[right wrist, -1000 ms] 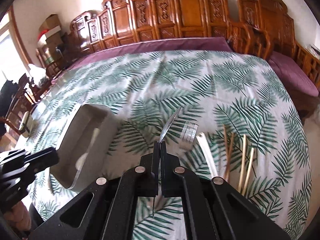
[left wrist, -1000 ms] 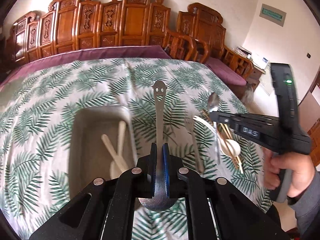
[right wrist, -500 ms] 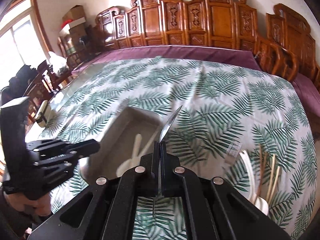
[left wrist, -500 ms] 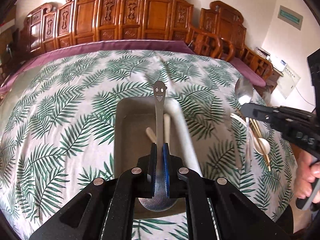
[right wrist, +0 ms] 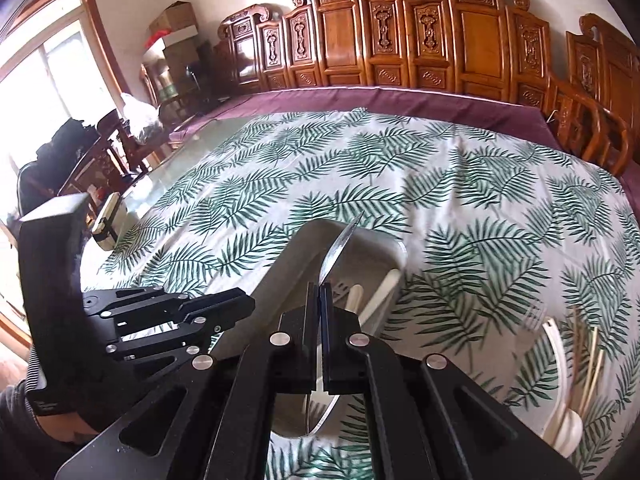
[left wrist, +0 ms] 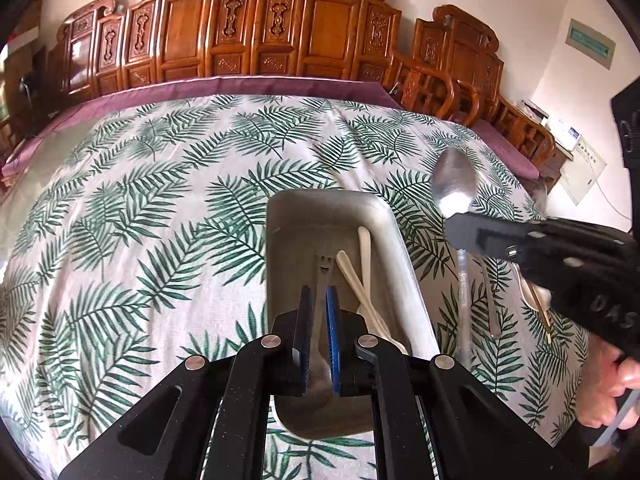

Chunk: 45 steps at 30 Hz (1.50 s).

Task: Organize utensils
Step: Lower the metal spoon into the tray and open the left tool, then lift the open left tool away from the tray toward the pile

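Here, steel smiley-handled spoon [left wrist: 322, 276], clamped upright, over grey tray [left wrist: 280, 240] w/ white spoons [left wrist: 362, 276]

Mounted on each gripper, looking forward and steeply down along the fingers. Left wrist view: close above the grey tray [left wrist: 280, 240], facing the carved wooden chairs [left wrist: 256, 40]. Right wrist view: same tray [right wrist: 288, 264] from its right, window [right wrist: 48, 72] at left. Shared: tray, leaf-print tablecloth [left wrist: 140, 220], chairs.

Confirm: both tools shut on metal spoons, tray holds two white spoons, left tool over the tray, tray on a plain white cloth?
One error: the cloth is not plain white but printed with green fern leaves, as the left wrist view shows. The rest holds: left tool and right tool grip metal spoons, and two white spoons lie in the tray.
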{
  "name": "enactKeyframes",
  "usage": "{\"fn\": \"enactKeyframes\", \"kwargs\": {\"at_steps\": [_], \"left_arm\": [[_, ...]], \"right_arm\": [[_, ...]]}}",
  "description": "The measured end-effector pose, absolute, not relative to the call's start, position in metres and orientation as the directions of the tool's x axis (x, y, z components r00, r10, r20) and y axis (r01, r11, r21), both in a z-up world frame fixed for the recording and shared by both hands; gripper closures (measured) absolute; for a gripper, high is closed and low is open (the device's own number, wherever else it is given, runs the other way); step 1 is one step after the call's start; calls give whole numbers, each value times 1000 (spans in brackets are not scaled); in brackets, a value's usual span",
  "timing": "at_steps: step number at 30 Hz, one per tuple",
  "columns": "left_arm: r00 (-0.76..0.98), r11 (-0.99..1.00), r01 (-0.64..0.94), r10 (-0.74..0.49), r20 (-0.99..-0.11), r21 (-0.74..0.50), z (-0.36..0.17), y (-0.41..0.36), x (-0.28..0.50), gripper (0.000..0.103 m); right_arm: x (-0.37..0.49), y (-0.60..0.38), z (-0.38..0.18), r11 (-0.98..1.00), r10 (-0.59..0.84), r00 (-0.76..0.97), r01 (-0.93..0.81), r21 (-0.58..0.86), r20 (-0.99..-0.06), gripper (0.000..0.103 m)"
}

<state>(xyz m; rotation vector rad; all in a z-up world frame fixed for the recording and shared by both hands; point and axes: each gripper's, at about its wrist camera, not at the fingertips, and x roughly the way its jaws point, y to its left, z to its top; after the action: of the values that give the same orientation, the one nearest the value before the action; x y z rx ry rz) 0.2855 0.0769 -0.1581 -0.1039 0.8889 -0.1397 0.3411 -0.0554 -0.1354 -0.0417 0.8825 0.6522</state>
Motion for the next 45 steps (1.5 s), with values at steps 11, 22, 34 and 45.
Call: {"fn": "enactKeyframes", "kwargs": {"at_steps": [11,22,34,45], "left_arm": [[665,994,60,-111,-739,-95,-137,101,261,97],[691,995,43,-92,-717,-86,-123,114,246,97],[718,995,75,-102,-689,-70,-107,96,235,85],[723,990,127,-130,-678,-54,-108,56,226,41]], "right_arm": [[348,-21,-175,812,498,408,-528,248,-765,101],[348,-7,-192,830,453,387,-512,221,-803,97],[318,-65,-161,861,406,478,-486,151,-779,86],[281,-174,-156,910,339,558,-397,114,-758,69]]}}
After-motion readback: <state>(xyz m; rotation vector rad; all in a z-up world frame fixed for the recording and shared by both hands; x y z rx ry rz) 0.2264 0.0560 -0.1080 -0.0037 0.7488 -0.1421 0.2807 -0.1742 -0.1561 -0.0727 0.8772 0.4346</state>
